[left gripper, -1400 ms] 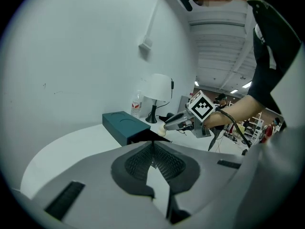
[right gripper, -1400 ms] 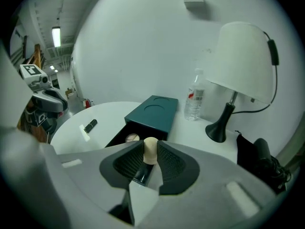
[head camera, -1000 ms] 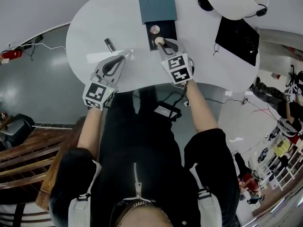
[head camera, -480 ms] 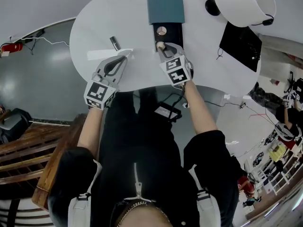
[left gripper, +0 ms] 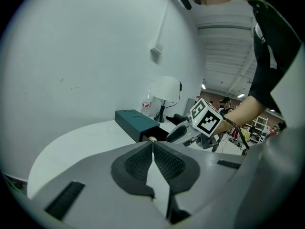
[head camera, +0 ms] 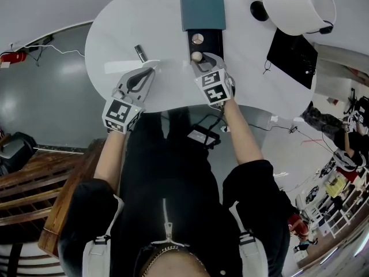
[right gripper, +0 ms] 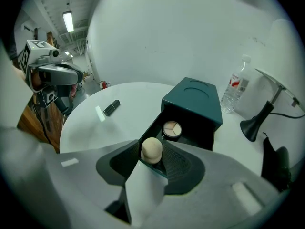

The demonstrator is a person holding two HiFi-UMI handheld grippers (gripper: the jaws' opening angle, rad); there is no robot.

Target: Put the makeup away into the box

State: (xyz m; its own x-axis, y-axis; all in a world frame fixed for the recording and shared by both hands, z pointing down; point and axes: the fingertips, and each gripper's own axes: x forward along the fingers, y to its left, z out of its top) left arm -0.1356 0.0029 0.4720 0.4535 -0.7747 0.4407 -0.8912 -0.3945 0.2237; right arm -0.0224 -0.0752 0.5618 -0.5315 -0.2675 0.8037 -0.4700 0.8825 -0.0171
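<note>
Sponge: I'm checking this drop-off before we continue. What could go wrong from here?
The jaws of the right tool have just been opening round the sponge, which sits at the drawer's near edge: pulling back could drag or roll it out. The lipstick lies on the table, easily forgotten.

Your box (head camera: 202,4) is dark blue-green outside and black inside, and it sits on a white table (head camera: 115,33). In the black part you can see a pale beige sponge (right gripper: 152,150) and a round compact (right gripper: 172,128) with cream, tan and brown parts. The lipstick (head camera: 140,53) near the table's left edge is black, and the lamp (head camera: 297,4) by the far right edge is white with a black foot.
</note>
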